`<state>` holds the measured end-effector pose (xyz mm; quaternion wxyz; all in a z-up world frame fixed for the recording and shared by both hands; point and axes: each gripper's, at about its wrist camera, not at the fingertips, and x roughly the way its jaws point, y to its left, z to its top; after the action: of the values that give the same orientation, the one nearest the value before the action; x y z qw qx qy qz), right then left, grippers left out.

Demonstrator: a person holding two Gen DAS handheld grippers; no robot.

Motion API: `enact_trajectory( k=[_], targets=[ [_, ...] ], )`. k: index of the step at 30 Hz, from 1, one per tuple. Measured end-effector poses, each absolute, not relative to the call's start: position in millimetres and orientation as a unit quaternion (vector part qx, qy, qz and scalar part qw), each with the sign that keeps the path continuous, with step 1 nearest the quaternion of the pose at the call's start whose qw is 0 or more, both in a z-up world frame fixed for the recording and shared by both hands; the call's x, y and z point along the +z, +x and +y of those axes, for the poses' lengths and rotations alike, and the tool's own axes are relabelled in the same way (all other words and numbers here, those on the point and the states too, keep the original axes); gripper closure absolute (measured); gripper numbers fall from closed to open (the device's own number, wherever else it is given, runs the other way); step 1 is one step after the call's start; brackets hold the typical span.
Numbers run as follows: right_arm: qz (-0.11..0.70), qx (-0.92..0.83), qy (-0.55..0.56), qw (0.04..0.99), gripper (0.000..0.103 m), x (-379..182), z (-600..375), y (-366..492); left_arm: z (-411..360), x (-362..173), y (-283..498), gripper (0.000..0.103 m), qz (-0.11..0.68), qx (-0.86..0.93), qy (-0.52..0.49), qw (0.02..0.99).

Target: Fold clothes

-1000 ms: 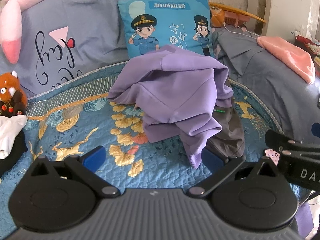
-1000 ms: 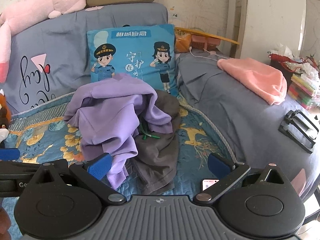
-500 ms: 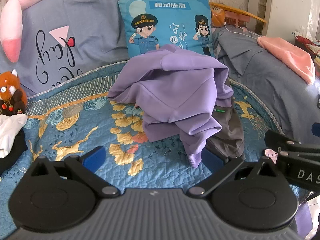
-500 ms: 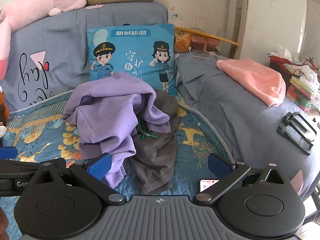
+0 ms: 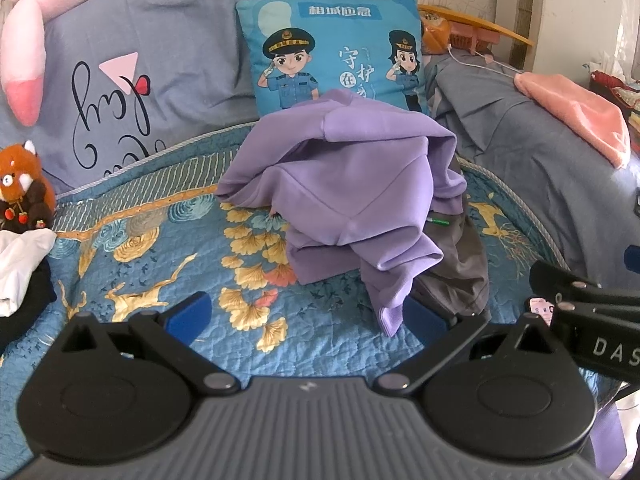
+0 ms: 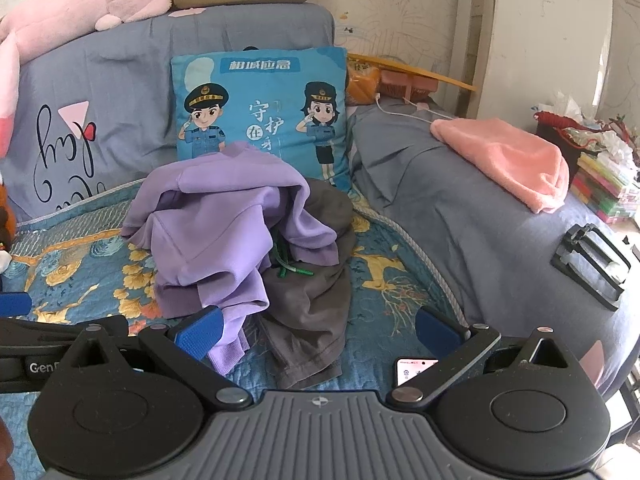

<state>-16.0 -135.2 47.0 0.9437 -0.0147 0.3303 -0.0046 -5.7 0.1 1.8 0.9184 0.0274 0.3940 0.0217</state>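
Clothes lie in one crumpled heap at the middle of a bed: a purple sweatshirt (image 5: 352, 184) draped over a dark grey garment (image 6: 316, 300), of which the right side and near hem show. A green drawstring tip (image 6: 296, 270) pokes out between them. The heap rests on a blue quilt (image 5: 160, 264) printed with gold leaves and deer, corded along its curved edge.

Behind the heap, touching its top, stands a blue cushion (image 6: 260, 108) bearing two cartoon officers in uniform and Chinese characters (the header too small to read reliably). Left of it a grey pillow (image 5: 120, 80) carries looped black script and a pink triangle. A pink plush (image 6: 80, 4) lies along the headboard. A red-panda toy (image 5: 24, 184) sits at the quilt's left edge above folded white cloth (image 5: 20, 264).

To the right, grey bedding (image 6: 460, 216) carries a pink towel (image 6: 508, 160) and a black stand (image 6: 592, 260) near the bed's edge. A phone (image 6: 414, 370) lies on the quilt by the right gripper.

Quilt left and front of the heap is bare.

Left gripper (image 5: 308, 312): jaws spread wide, holding nothing, its right pad just beside the sweatshirt's hanging cuff. Right gripper (image 6: 320, 330): jaws likewise apart and empty, low before the heap. Readable lettering: "DAS" and "Gen" on the gripper bodies.
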Motion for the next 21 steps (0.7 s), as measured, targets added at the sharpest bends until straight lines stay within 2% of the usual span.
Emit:
enact_trajectory(
  k=[21],
  targets=[
    [0.333,-0.006,-0.017,0.943,0.000,44.4,-136.9,-17.3,-1.7,2.1,-7.5,0.000,0.393,0.024,0.033,0.919]
  ],
)
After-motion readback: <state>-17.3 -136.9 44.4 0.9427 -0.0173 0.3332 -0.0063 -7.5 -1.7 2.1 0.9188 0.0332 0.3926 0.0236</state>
